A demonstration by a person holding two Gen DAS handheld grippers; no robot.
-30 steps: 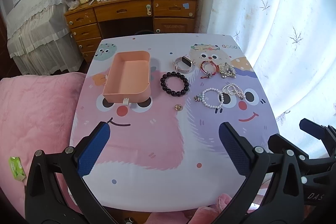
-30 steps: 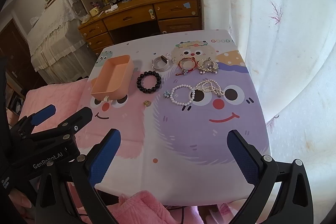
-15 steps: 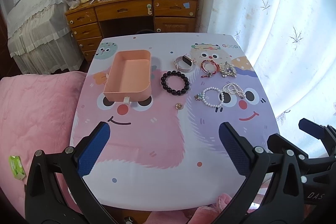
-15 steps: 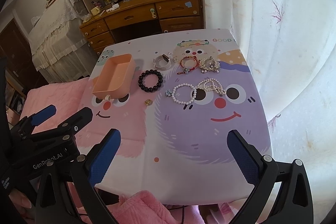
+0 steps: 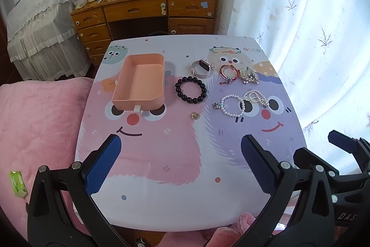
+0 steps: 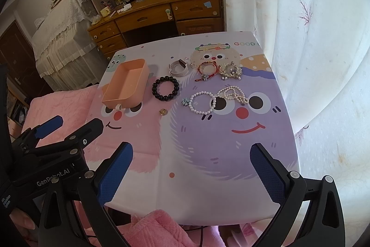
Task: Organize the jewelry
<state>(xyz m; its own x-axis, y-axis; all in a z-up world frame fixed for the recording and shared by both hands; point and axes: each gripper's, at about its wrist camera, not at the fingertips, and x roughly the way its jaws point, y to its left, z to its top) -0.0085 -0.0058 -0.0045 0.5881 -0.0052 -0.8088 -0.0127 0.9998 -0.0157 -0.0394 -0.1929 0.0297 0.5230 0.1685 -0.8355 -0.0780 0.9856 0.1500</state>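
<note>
Cartoon-print table (image 5: 185,166), wooden desk (image 5: 148,6) behind, curtain (image 5: 312,27) right, both tools wide open, empty.

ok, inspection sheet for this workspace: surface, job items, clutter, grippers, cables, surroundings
Surface: table under a cartoon-print cover; near half bare.
Job's things: pink tray, empty. To its right, loose on the cover: black bead bracelet, watch, red bracelet, brooch, two pearl bracelets, small gold piece.
Clutter: green packet on the pink blanket.
Grippers: left gripper and right gripper hover over the near edge, jaws wide open, holding nothing.
Cables: nothing seen.
Surroundings: wooden desk with shelves behind, curtain to the right.
</note>
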